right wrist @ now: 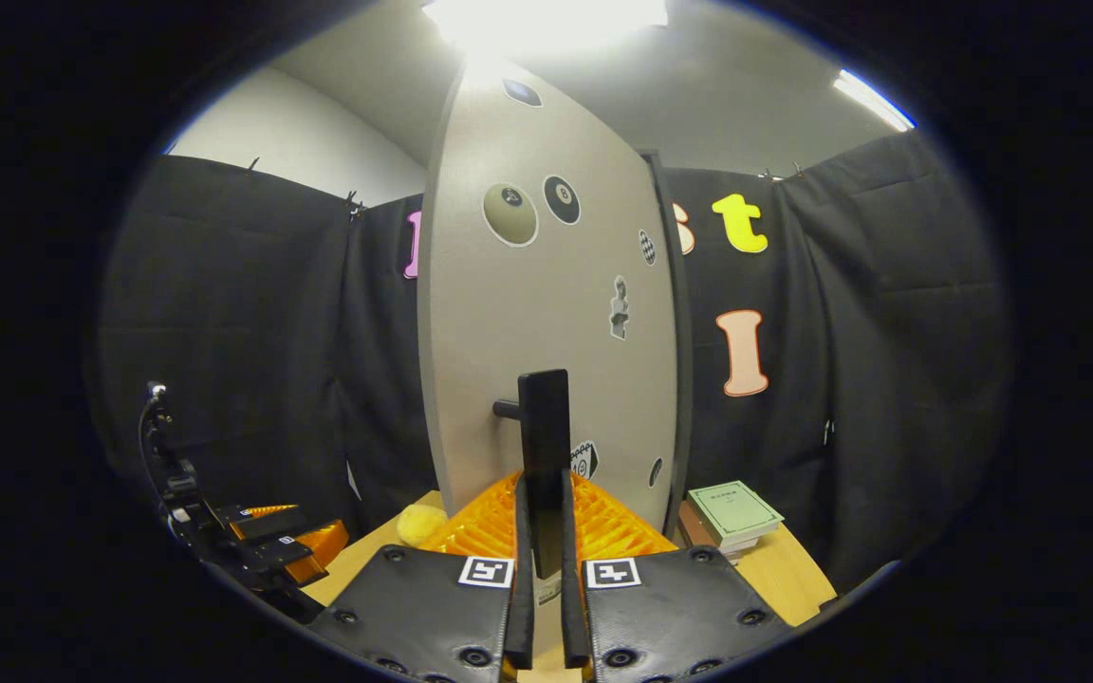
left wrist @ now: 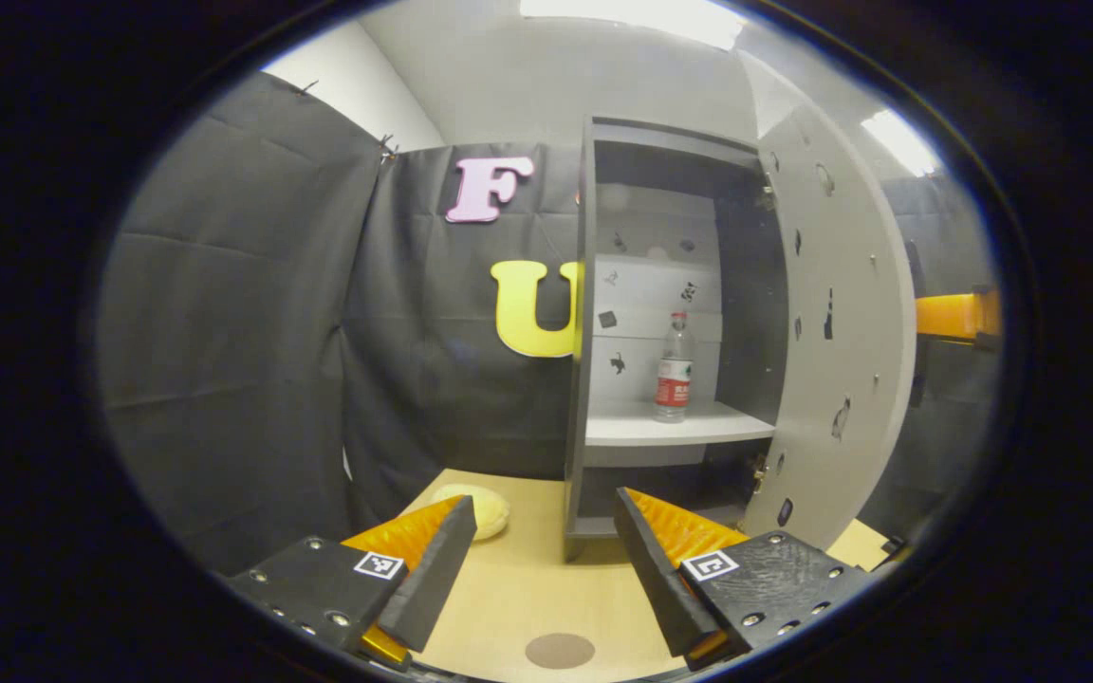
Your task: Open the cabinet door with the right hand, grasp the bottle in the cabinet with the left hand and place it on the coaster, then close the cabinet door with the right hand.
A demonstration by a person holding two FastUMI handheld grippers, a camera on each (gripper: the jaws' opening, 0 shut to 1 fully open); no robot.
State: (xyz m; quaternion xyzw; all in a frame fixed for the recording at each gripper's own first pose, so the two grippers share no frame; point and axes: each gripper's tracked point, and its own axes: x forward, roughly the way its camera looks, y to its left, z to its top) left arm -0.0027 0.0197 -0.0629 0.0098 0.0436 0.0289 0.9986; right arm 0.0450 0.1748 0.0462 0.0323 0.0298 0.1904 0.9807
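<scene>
**Door held open, bottle on shelf**

Right gripper jaws nearly closed, both fingers pressing on door handle, a dark vertical bar running up from betw the fingertips. Cabinet door stands just beyond the jaws, swung open, stickers on its face. Books on table right of jaws; yellow soft obj to the left.

Left gripper jaws wide apart, nothing betw them, hovering over table. Coaster lies on table betw and just below the fingers. Bottle upright on cabinet shelf, ahead of jaws and slightly right, well apart from fingertips. Door edge-on to the right of bottle.
</scene>
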